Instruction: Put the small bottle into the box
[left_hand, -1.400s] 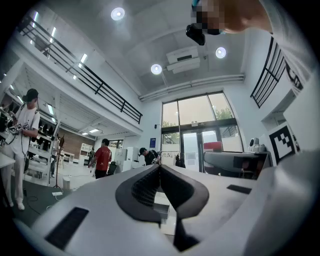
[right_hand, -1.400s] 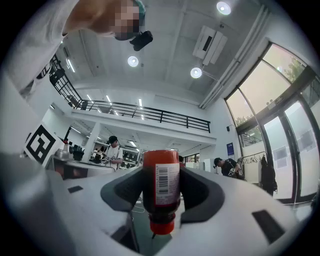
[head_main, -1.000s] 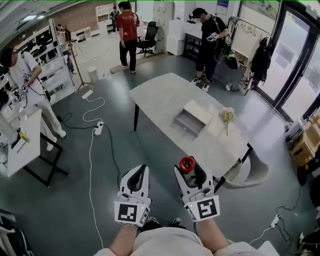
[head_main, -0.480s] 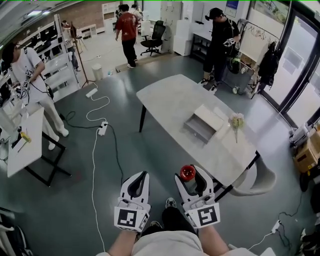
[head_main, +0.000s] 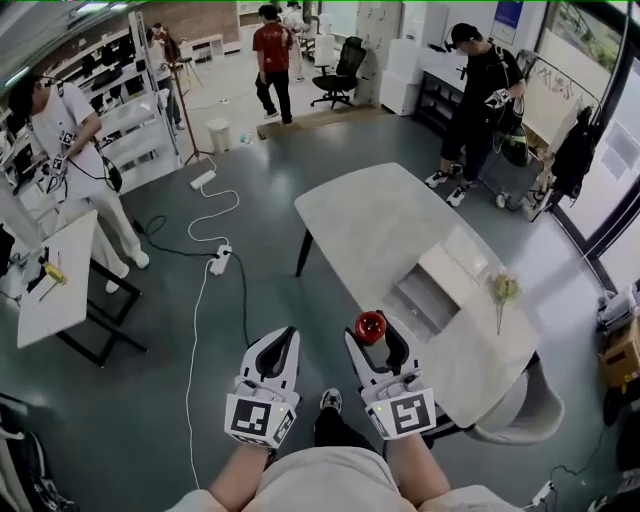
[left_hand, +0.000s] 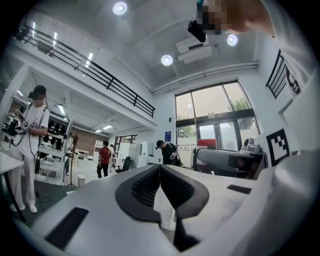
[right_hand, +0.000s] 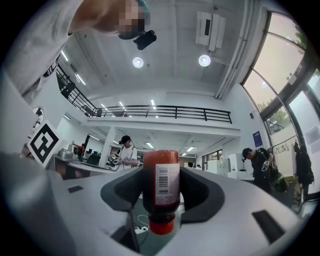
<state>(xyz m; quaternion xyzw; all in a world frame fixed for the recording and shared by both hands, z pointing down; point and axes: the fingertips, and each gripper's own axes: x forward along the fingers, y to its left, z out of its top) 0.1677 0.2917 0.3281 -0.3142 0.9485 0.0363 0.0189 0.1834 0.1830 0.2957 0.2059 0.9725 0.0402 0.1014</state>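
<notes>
My right gripper (head_main: 372, 333) is shut on the small red bottle (head_main: 370, 326), held over the floor by the table's near-left edge. In the right gripper view the bottle (right_hand: 161, 185) hangs cap-down between the dark pads, its barcode label facing the camera. The open box (head_main: 436, 286) lies on the pale table (head_main: 365, 215), with its lid raised on the far side. It is to the right of and beyond the bottle. My left gripper (head_main: 280, 340) is beside the right one, over the floor, shut with nothing in it. In the left gripper view its pads (left_hand: 161, 185) meet.
A flower stem (head_main: 503, 290) stands on the table to the right of the box. A chair (head_main: 520, 405) sits at the table's near right. Cables and a power strip (head_main: 220, 262) lie on the floor to the left. Several people stand around the room.
The view has shifted: table and box now sit farther right and lower in the picture, closer to my grippers. Both grippers keep their hold and their spacing.
</notes>
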